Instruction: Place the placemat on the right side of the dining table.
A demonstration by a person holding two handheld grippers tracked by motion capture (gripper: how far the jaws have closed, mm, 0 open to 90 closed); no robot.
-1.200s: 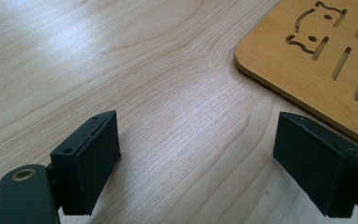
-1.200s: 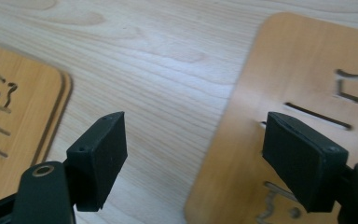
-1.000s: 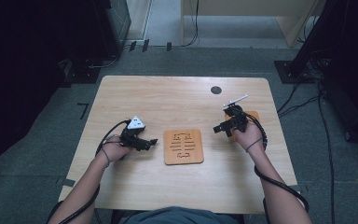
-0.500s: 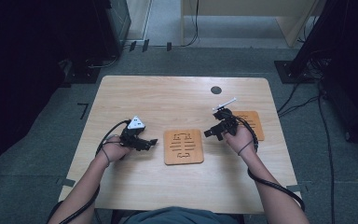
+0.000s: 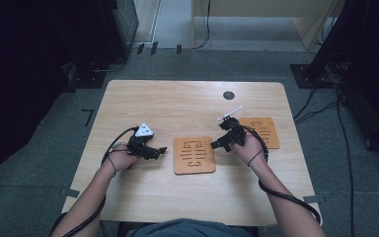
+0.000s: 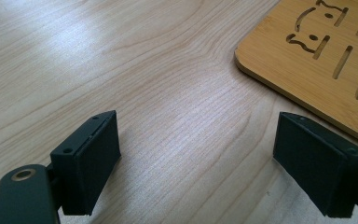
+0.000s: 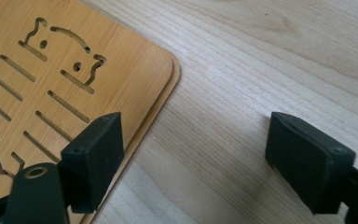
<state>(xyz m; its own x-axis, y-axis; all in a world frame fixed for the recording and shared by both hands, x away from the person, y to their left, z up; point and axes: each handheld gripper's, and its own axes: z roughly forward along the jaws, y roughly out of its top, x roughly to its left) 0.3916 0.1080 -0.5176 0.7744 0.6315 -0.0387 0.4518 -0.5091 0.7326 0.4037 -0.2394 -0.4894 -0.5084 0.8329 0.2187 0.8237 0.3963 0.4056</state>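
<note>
- Nearest in the high view: a person's forearms entering from the bottom edge, cables looped around both wrists.
- Left gripper [image 5: 160, 150], jaws spread wide, nothing between them, resting low over the bare table [image 5: 143, 197], just left of the centre trivet [image 5: 194, 155].
- In the left gripper view, same gripper [image 6: 196, 154] over plain wood grain, with the corner of the centre trivet [image 6: 317, 60] up at the right, apart from both jaws.
- Right gripper [image 5: 216, 144], jaws also wide apart and empty, sitting at the right edge of the centre trivet.
- In the right gripper view, that gripper [image 7: 193, 154] straddling the trivet's edge: one jaw above the slotted bamboo [image 7: 65, 79], the other above the tabletop; contact with the board impossible to tell.
- Farther right, behind the right hand [image 5: 249, 148], a second trivet [image 5: 262, 131] flat on the table, partly covered by the hand.
- Beyond, near the far edge, a small dark round disc [image 5: 229, 95] on the wood.
- Past the table, grey floor [image 5: 217, 64] with cables.
</note>
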